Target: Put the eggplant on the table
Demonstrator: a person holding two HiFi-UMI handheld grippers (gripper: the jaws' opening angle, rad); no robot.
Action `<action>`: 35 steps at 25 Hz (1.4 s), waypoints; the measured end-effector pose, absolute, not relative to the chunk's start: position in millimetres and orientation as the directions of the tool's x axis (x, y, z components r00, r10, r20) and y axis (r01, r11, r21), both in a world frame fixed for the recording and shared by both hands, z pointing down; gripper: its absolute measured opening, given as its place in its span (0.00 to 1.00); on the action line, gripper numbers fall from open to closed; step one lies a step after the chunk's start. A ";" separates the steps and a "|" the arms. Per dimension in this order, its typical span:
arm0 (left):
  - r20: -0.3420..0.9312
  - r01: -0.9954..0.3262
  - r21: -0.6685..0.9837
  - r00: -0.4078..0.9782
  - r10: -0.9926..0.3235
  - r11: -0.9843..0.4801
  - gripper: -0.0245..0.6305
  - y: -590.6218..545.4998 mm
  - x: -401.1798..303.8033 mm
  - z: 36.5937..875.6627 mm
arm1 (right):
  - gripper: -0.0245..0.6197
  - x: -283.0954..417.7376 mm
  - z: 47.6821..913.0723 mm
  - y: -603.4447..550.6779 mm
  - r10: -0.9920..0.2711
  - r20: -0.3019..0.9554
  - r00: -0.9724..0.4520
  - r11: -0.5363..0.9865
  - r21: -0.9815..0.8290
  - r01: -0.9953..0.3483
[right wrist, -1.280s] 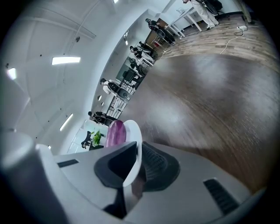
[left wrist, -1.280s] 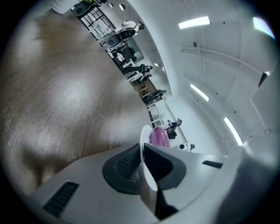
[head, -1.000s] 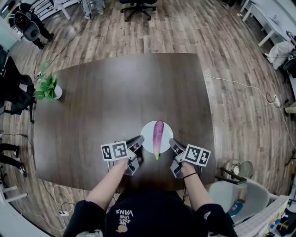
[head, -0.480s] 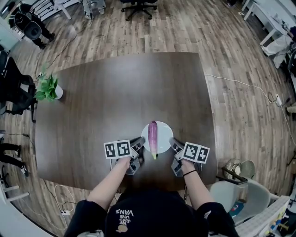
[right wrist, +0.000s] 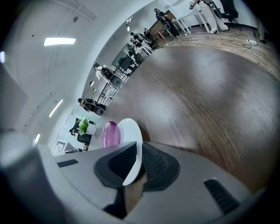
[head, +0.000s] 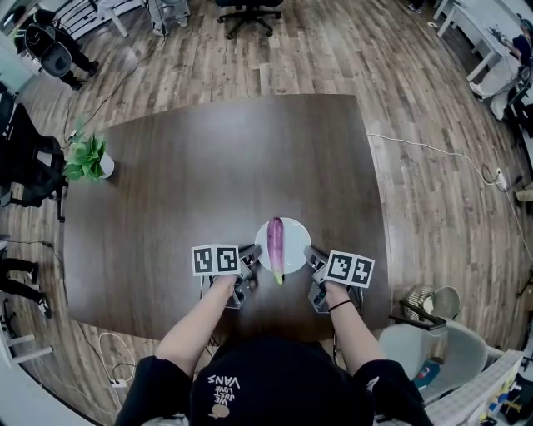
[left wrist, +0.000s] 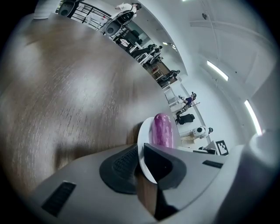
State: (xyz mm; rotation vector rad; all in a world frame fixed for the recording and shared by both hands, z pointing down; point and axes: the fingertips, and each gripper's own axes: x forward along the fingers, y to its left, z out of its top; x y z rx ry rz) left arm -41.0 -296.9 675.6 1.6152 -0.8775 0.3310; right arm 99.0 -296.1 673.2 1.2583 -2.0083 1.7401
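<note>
- Dark wooden table on a plank floor fills the head view, with a potted plant at its far left edge and an office chair on the floor beyond its far side.
- Near the table's near edge, a little right of centre, a white plate carries the eggplant.
- The purple eggplant lies lengthwise, near to far, across the plate. Its green stem end points toward the person and reaches just past the plate's near rim.
- The left gripper meets the plate's left rim. Its own view shows the two jaws closed on the thin white edge, one pad above and one below, with the eggplant just past them.
- The right gripper meets the plate's right rim. Its view likewise shows the jaws pinched on the rim, with the eggplant on the plate's far side.
- Both grippers hold the plate itself, and neither touches the eggplant.
- Whether the plate rests on the table or hangs just above it cannot be told from any view.
- A person's bare forearms reach from the near edge of the head view to the two grippers, each of which shows a square-patterned marker cube on top.
- A pale cable trails across the floor to the right of the table.
</note>
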 end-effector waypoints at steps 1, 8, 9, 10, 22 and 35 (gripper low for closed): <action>0.653 -0.699 0.715 0.672 -0.349 -0.010 0.08 -297.5 -41.0 675.6 | 0.09 98.9 674.2 -295.8 -0.458 0.641 -0.616 -0.059 -0.713 -0.699; 0.662 -0.712 0.702 0.662 -0.351 -0.020 0.08 -297.1 -40.6 675.1 | 0.09 99.3 677.1 -294.3 -0.451 0.652 -0.609 -0.069 -0.706 -0.705; 0.664 -0.716 0.698 0.659 -0.352 -0.024 0.09 -297.0 -39.9 674.7 | 0.09 99.9 676.8 -294.4 -0.451 0.656 -0.605 -0.068 -0.702 -0.709; 0.667 -0.719 0.694 0.656 -0.353 -0.027 0.09 -296.9 -39.4 674.6 | 0.09 100.4 676.6 -294.5 -0.451 0.660 -0.601 -0.067 -0.696 -0.715; 0.674 -0.734 0.678 0.643 -0.365 -0.042 0.15 -295.6 -45.4 671.0 | 0.15 104.5 673.1 -293.0 -0.441 0.706 -0.554 -0.006 -0.619 -0.785; 0.655 -0.756 0.644 0.622 -0.430 -0.113 0.15 -295.7 -54.0 649.2 | 0.18 108.4 644.0 -293.8 -0.515 0.669 -0.536 0.072 -0.590 -0.804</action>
